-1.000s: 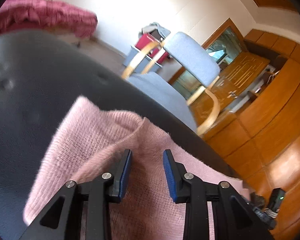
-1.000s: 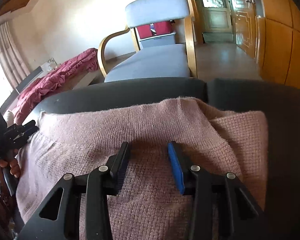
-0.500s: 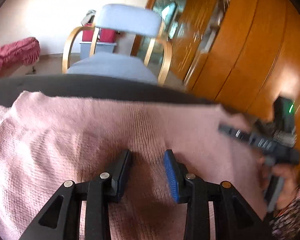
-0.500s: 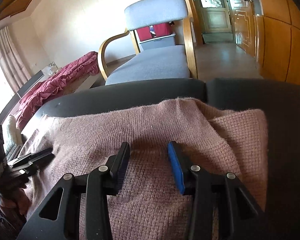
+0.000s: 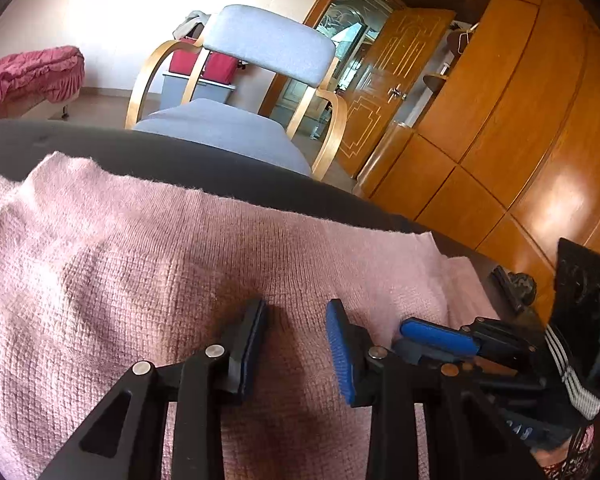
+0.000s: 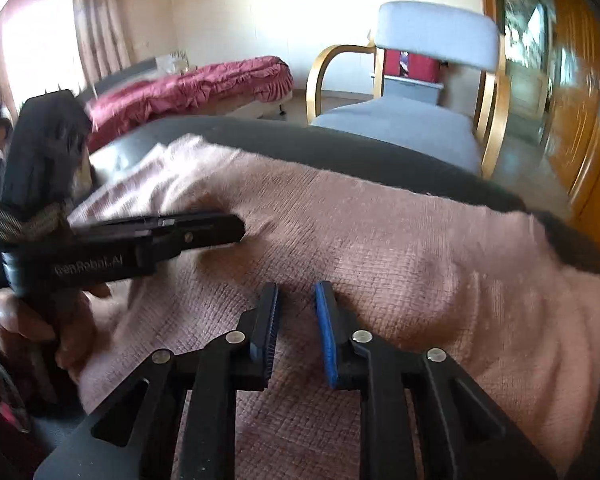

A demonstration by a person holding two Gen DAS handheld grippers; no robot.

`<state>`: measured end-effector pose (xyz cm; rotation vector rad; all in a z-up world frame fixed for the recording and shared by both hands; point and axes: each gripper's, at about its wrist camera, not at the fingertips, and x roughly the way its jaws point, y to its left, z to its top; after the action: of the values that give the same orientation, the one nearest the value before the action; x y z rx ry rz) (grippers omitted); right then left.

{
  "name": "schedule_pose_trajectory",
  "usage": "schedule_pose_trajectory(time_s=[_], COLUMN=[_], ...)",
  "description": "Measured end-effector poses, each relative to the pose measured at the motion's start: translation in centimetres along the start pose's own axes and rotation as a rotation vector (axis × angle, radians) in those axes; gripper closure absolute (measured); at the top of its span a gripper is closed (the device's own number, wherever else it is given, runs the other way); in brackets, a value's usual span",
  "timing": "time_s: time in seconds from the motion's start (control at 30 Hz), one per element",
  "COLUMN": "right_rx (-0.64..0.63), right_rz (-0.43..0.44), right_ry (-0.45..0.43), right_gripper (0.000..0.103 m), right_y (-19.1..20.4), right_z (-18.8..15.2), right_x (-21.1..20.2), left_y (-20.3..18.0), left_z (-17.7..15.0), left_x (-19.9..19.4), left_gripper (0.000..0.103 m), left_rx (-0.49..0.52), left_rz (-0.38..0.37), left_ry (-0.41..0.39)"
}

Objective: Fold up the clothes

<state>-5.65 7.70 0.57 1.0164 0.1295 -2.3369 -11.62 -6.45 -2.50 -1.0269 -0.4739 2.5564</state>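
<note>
Right gripper [image 6: 296, 320] has swung in beside the left gripper [image 5: 296, 344] over the pink knitted sweater [image 5: 140, 280], which lies spread on the dark padded surface [image 5: 220, 168]. Right jaws have just been closing, now a narrow gap, knit below them but nothing visibly pinched. Left jaws have narrowed slightly, about half open, resting on the fabric mid-panel, not gripping. I read this as lining up for the next fold.

A grey armchair [image 5: 236, 120] with bent-wood arms is standing beyond the dark surface [image 5: 220, 168]. A red bedspread [image 6: 188, 88] is lying crumpled at left, while wooden wardrobes [image 5: 520, 120] are lining the right wall.
</note>
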Motion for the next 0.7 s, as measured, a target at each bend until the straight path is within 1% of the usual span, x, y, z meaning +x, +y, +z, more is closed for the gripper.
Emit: schedule_pose_trajectory(time_s=[0.1, 0.13, 0.23, 0.3, 0.37, 0.4, 0.47, 0.5, 0.53, 0.57, 0.7], right_rx=[0.027, 0.034, 0.094, 0.185, 0.27, 0.299, 0.414, 0.455, 0.491, 0.5, 0.363], right_rz=[0.034, 0.027, -0.045, -0.122, -0.194, -0.215, -0.276, -0.283, -0.289, -0.291, -0.263], right_ry=[-0.017, -0.03, -0.071, -0.048, -0.033, -0.05, -0.084, -0.105, -0.121, -0.123, -0.164], right_gripper=[0.084, 0.084, 0.083, 0.082, 0.084, 0.084, 0.084, 0.082, 0.082, 0.082, 0.081], right_y=[-0.7, -1.1, -3.6, -6.9, -10.1, -11.3, -13.6, -14.3, -14.9, -14.9, -10.3], right_z=[0.0, 0.0, -0.3, -1.1, -2.0, -2.3, -3.0, -3.2, -3.5, -3.4, -1.7], right_x=[-0.7, -1.3, -3.0, -3.4, -3.8, -4.4, -5.7, -6.2, -6.6, -6.7, -7.1], left_y=[-0.1, 0.0, 0.4, 0.6, 1.4, 1.6, 1.6, 1.6, 1.6, 1.7, 1.9], left_z=[0.3, 0.5, 0.7, 0.8, 0.4, 0.4, 0.5, 0.6, 0.6, 0.5, 0.4], left_x=[0.4, 0.4, 0.7, 0.6, 0.2, 0.2, 0.2, 0.2, 0.2, 0.1, -0.1], left_gripper=[0.073, 0.073, 0.073, 0.073, 0.073, 0.073, 0.073, 0.073, 0.073, 0.073, 0.073], left_rx=[0.0, -0.007, -0.023, -0.024, -0.025, -0.027, -0.029, -0.031, -0.031, -0.03, -0.028], left_rz=[-0.001, -0.008, -0.024, -0.025, -0.026, -0.027, -0.03, -0.031, -0.032, -0.031, -0.028], left_ry=[-0.003, -0.004, -0.006, -0.006, -0.007, -0.007, -0.007, -0.007, -0.006, -0.006, -0.005])
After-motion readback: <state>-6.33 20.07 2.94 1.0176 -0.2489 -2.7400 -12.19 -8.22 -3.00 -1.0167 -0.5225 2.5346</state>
